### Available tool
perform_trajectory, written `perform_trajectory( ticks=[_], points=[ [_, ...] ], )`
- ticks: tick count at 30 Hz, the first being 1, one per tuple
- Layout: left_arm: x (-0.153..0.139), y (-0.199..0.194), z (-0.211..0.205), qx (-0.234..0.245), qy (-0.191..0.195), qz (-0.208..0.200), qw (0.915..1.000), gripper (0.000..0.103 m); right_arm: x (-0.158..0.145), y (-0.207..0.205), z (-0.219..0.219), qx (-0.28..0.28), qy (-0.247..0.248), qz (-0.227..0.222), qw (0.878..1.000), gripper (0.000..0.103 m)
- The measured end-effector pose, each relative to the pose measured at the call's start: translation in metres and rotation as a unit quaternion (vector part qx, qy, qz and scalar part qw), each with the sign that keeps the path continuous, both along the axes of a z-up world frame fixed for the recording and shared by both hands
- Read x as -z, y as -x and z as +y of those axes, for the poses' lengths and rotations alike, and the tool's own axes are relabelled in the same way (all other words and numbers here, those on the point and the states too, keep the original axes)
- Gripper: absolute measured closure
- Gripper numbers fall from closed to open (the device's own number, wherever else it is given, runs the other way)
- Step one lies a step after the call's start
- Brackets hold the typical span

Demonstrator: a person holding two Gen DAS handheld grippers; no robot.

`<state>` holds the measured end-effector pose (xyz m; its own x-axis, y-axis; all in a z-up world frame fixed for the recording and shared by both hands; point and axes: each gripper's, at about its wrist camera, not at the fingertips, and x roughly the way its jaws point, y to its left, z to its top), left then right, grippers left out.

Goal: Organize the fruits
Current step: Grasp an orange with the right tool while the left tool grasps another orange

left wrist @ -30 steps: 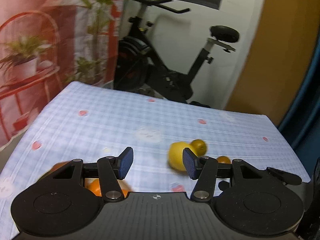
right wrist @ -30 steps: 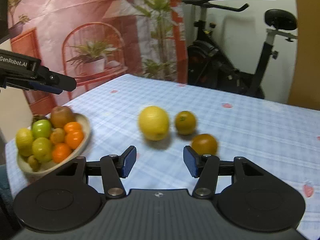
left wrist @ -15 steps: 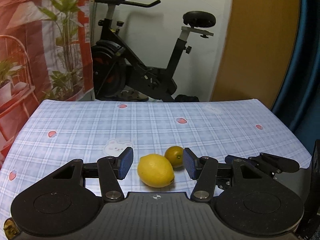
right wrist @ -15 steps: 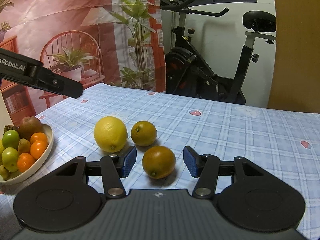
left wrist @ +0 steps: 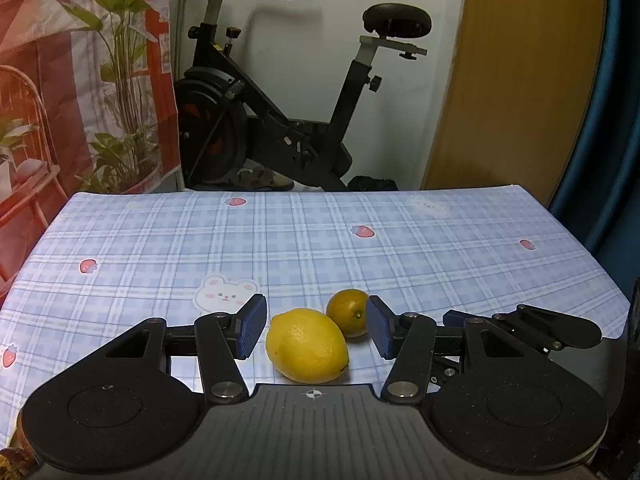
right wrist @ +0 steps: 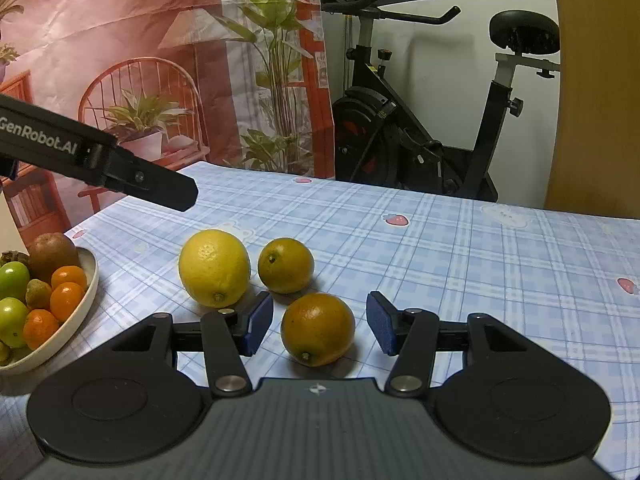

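Three loose fruits lie on the checked tablecloth, apart from the rest. Far left in the right wrist view, a pale bowl holds the sorted pile: small oranges, green fruits, a brown one at the back. Just beside it, toward the middle, sits a lemon; touching or nearly touching its right flank is a dull orange; nearer the camera rests a second orange.

Left gripper: jaws released, straddling the lemon, both blue pads clear of the skin. The dull orange sits just behind the lemon, near the right pad.

Right gripper: jaws likewise released, framing the nearer orange with gaps on both sides. Nothing is held by either claw.

Step in hand, by judgement: a paired approach, each gripper lined up on its own fruit, grasp not yet made. The next move likely calls for closing each gripper squarely across the fruit's widest part, gently, since round fruit can roll or squirt out, then lifting and carrying leftward to the bowl, which already looks crowded.
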<state>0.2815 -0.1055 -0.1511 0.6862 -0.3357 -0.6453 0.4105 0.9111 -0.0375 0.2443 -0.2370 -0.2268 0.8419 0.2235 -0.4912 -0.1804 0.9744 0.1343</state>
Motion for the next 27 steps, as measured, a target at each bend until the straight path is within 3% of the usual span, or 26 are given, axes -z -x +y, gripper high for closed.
perform_trajectory(
  ticks=[19,27],
  points=[
    [0.027,-0.03,-0.032,0.053,-0.018,0.025,0.9981,0.045,0.011,0.005,-0.003,-0.009,0.001,0.007,1.0,0.057],
    [0.034,-0.042,-0.047,0.069,-0.036,0.033,0.9964,0.045,0.011,0.018,-0.016,0.02,-0.016,0.009,1.0,0.057]
  ],
)
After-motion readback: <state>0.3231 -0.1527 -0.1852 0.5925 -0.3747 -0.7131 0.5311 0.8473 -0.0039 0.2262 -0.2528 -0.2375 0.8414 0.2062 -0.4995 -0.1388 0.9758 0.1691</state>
